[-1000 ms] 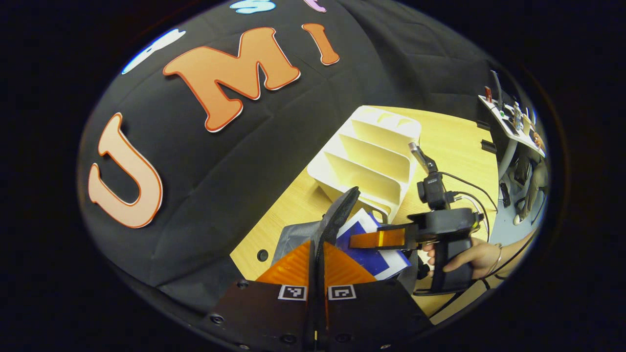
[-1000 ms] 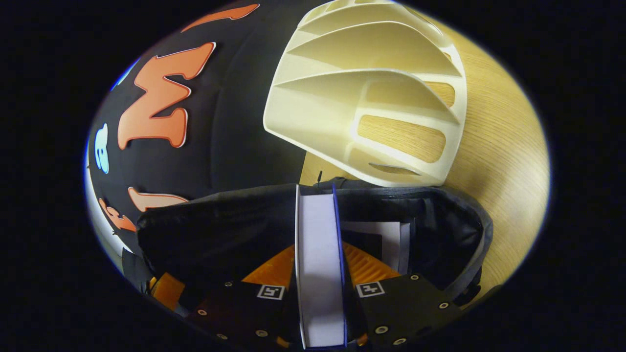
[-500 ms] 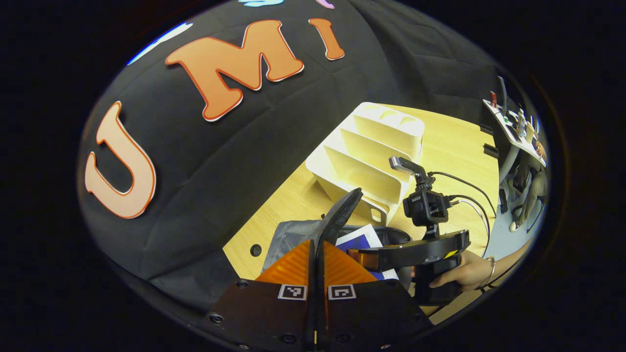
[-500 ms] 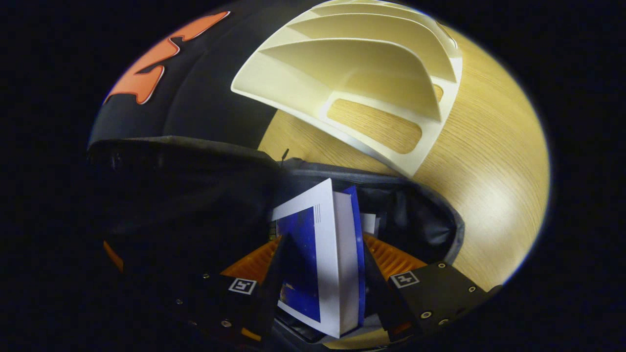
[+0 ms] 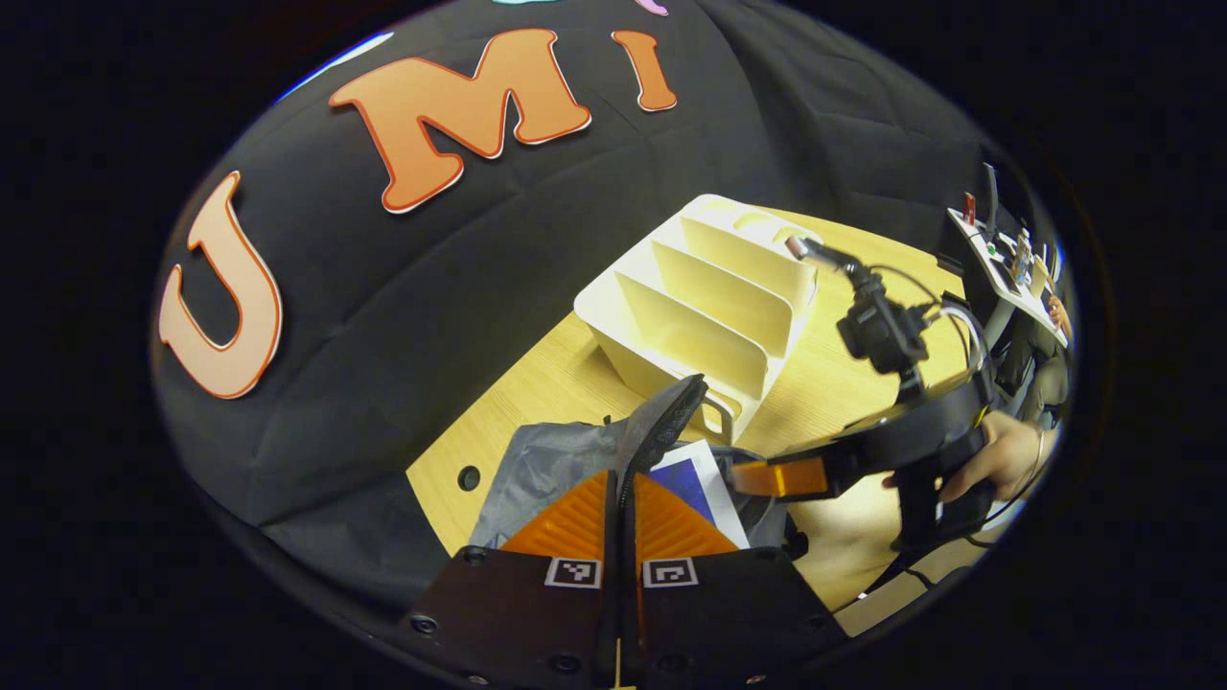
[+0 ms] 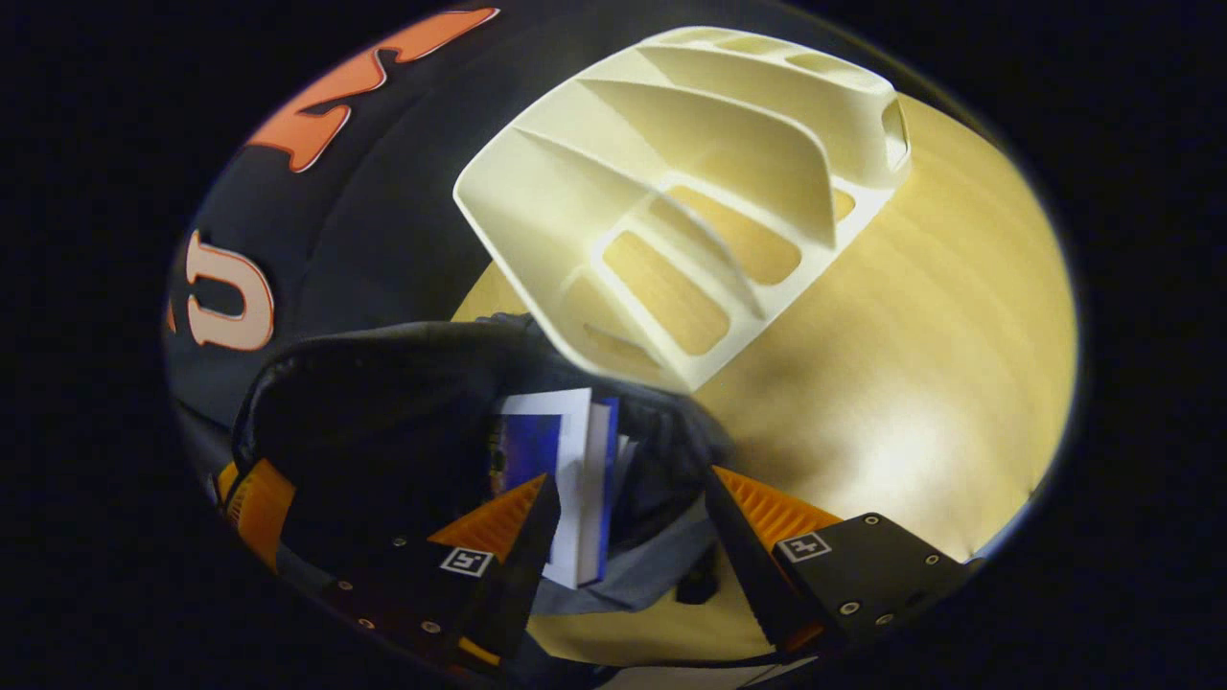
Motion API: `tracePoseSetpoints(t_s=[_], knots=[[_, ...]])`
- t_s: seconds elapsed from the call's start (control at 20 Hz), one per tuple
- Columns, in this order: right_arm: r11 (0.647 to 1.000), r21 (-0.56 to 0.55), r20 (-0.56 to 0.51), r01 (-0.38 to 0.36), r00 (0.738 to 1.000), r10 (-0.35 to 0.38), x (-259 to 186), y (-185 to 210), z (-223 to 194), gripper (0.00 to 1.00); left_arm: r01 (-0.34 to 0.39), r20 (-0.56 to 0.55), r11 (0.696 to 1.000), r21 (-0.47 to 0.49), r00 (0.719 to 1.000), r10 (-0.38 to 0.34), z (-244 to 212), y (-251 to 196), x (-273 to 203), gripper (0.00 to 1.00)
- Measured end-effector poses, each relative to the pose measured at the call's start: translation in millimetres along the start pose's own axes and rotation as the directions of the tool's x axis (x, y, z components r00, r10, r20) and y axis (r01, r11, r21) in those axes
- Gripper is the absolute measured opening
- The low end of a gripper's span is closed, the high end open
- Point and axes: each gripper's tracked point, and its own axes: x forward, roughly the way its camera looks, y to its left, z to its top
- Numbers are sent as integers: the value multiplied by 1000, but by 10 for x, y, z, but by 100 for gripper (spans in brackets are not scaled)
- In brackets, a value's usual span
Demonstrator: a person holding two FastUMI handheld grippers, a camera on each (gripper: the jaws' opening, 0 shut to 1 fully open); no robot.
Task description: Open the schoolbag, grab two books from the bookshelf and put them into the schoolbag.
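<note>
So in the left gripper view, the left gripper [image 5: 621,474] has its fingers pressed together on a dark mesh strap [image 5: 661,426] that sticks up from the schoolbag [image 5: 546,470], pinching it right at the bag's top. The schoolbag is grey and sits on the wooden tabletop [image 5: 537,402], just in front of the cream bookshelf [image 5: 700,307], whose slots look bare from here. A blue and white book [image 5: 698,479] pokes out of the bag's opening, on the side away from the booth wall. Just past the bag is the right gripper [image 5: 772,476], held by a hand [image 5: 1002,455], with its tip right next to that book. In the right gripper view, the right gripper [image 6: 628,498] has its fingers spread wide, nothing between them being squeezed; one finger [image 6: 498,522] sits beside the book [image 6: 575,479] and the other finger [image 6: 767,508] is well off to the far side over the tabletop [image 6: 911,383]. The book stands on edge inside the open schoolbag [image 6: 383,422], and a second white edge shows just behind it, hard to make out. The bookshelf [image 6: 671,182] lies right behind the bag, touching or nearly touching its rim.
</note>
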Motion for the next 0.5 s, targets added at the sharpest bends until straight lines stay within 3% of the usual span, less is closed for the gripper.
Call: tracePoseSetpoints(t_s=[0.05, 0.25, 0.35, 0.45, 0.5], knots=[[999, -36, 11, 29, 1000, -29, -70, -160, 62, 96, 3, -2, 1000, -14, 1000, -3, -17, -29, 6, 2], [992, -101, 10, 78, 997, -78, -396, -624, 242, 98, -13, -26, 995, -101, 1000, 11, -66, -138, 66, 5], [987, -140, -8, 83, 996, -85, -517, -797, 282, 98, 7, -38, 986, -167, 999, -13, -79, -306, 71, 13], [979, -180, -9, 93, 995, -96, -605, -934, 375, 98, 8, -54, 975, -221, 998, -21, -130, -457, 56, 31], [973, -210, -10, 94, 995, -98, -639, -1002, 434, 98, -14, -55, 970, -244, 998, 0, -116, -495, 29, 54]])
